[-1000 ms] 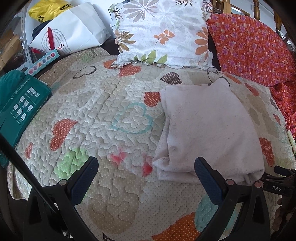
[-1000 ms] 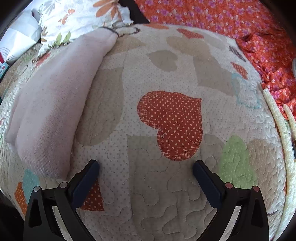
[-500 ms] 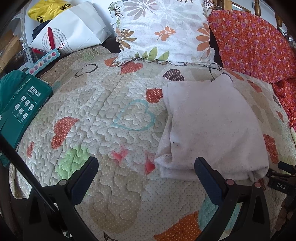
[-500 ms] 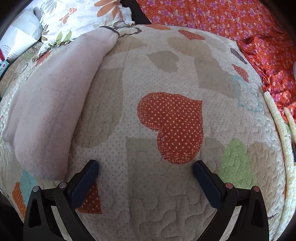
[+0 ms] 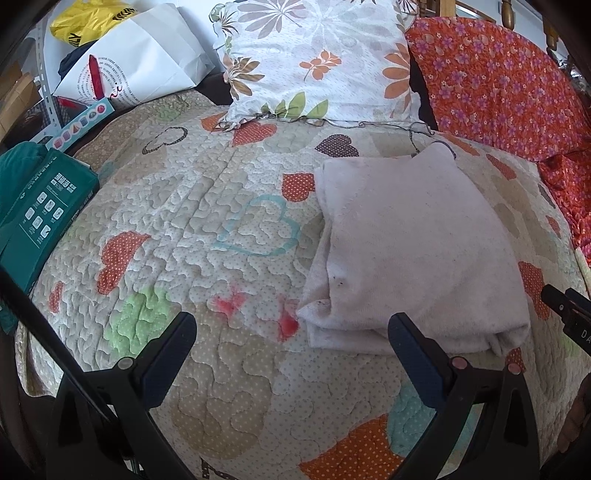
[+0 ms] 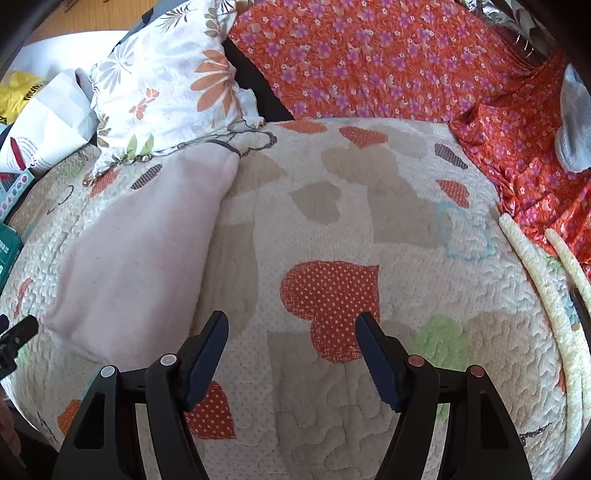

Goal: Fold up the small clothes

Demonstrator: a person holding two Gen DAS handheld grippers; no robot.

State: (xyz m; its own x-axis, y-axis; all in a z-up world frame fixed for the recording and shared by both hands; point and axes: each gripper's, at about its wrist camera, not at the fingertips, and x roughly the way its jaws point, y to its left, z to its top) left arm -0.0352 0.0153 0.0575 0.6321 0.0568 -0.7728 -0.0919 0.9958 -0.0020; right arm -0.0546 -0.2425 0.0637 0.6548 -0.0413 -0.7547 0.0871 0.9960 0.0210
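the right gripper [image 6: 291, 328] has pulled back and tipped up since a second ago: its view now takes in the floral pillow [image 6: 166, 92] and orange flowered cloth [image 6: 369, 59] at the top of the frame, and its blue-padded fingers stand closer together than before, though still apart with nothing between them. the left gripper [image 5: 291, 328] is little changed, fingers wide apart and empty over the quilt [image 5: 221, 206].

one folded pale pink garment [image 5: 413, 243], soft and fleecy with stacked layers at its lower edge, lies flat on the quilt right of centre in the left view and at centre left in the right view [image 6: 147, 251]. the quilt is stippled cotton, stitched in wavy lines with polka-dot heart patches. at the left edge sit one teal box [image 5: 40, 218], one white paper bag [image 5: 136, 62] and one yellow bag [image 5: 85, 22].
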